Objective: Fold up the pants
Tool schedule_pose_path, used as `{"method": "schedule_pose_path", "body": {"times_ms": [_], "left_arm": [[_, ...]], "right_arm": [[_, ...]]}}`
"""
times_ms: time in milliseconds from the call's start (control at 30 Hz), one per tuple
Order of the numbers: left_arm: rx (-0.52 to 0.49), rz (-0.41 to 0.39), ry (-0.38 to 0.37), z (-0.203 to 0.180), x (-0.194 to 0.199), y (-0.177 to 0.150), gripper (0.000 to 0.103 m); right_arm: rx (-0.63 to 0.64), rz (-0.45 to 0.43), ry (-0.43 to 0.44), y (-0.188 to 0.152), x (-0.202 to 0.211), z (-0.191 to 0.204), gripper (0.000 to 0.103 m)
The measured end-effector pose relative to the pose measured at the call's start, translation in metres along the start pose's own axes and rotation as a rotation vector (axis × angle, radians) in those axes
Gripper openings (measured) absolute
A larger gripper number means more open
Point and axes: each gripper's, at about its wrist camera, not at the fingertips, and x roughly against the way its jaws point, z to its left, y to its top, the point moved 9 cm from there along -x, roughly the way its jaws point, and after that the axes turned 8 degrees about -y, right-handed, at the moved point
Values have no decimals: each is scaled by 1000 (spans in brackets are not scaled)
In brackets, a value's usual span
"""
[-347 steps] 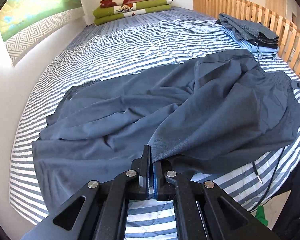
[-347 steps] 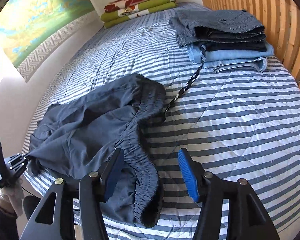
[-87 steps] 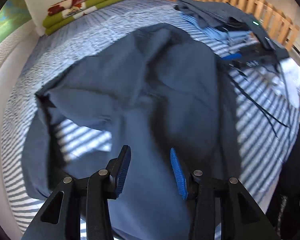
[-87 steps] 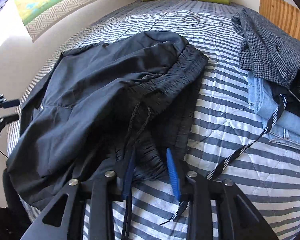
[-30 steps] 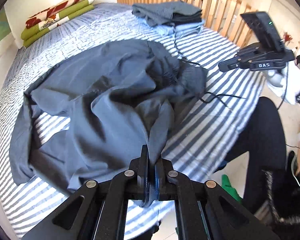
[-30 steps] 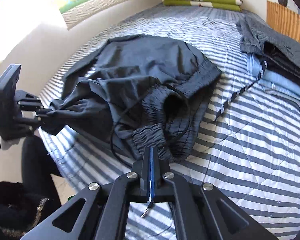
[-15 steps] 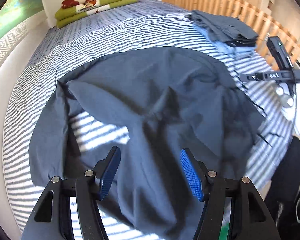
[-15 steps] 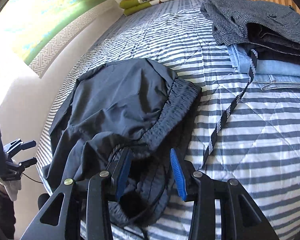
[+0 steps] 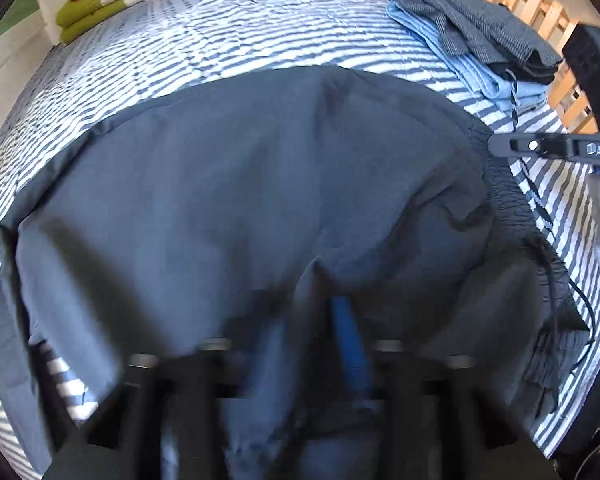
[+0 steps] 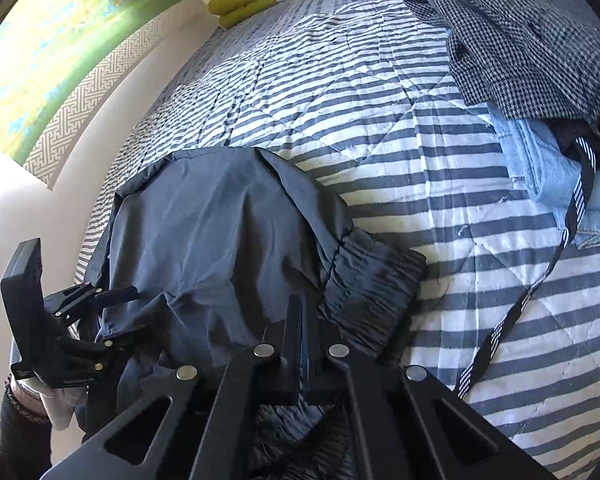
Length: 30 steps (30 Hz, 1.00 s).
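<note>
The right gripper (image 10: pixel 303 344), low in its frame, is clamped shut on the gathered waistband (image 10: pixel 374 280) of the dark pants (image 10: pixel 216 240). The left gripper (image 9: pixel 320 340), blurred at the bottom of its view, has just been closing and pinches a ridge of the cloth. The pants spread lengthwise left to right across the striped bed (image 9: pixel 220 36), waistband at right.

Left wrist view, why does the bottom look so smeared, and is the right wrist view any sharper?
Left wrist view: motion blur smears the left gripper and the near part of the pants, while the far striped bedspread is sharper. Right wrist view: crisp, right gripper in focus, sun glare whitening the wall at the left edge; fisheye bending in both.
</note>
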Motion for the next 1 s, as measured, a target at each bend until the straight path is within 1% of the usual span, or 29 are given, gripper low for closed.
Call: {"method": "schedule_pose_path", "body": {"times_ms": [33, 100, 133, 167, 200, 233, 267, 433, 500, 567, 633, 700, 767, 800, 867, 933, 967, 1000], "left_arm": [[-1, -5, 7, -2, -7, 4, 2], [8, -14, 0, -2, -8, 5, 1], [11, -17, -4, -1, -11, 7, 1], [13, -22, 0, 0, -11, 7, 1], [16, -26, 2, 2, -10, 6, 1], [21, -28, -2, 3, -9, 6, 1], [28, -30, -7, 4, -8, 5, 1], [33, -30, -3, 5, -8, 5, 0], [27, -26, 4, 4, -9, 4, 0], [20, -24, 7, 6, -11, 6, 0], [16, -30, 15, 8, -8, 4, 0], [20, -41, 9, 8, -3, 6, 0], [27, -55, 6, 8, 3, 8, 0], [32, -61, 5, 7, 7, 9, 0], [40, -72, 11, 9, 12, 13, 0], [37, -82, 21, 11, 16, 17, 0], [32, -92, 28, 12, 20, 18, 0], [26, -103, 34, 13, 25, 22, 0]], "right_arm": [[6, 0, 5, 2, 1, 2, 0], [3, -2, 29, 2, 6, 2, 1], [-4, -2, 23, 2, 9, 0, 3], [-12, 4, 10, 1, 10, -5, 13], [-24, 5, -1, 0, 13, -11, 27], [-37, 4, -7, -3, 15, -14, 31], [-52, 4, -14, -5, 16, -19, 33], [-100, 46, -43, -8, 3, -35, 33], [-129, 80, -31, -10, -7, -37, 33], [-150, 78, 4, -10, -10, -34, 33], [-139, 58, -11, -9, -7, -31, 32], [-102, 30, -25, -9, 1, -25, 25], [-62, 14, -51, -8, 7, -20, 24], [-46, 8, -44, -6, 10, -16, 24], [-22, 23, -32, -3, 8, -9, 24], [-1, 68, -39, -6, -4, -3, 26], [6, 68, -62, -5, -8, -3, 21], [11, 56, -87, -4, -9, -2, 5]]}}
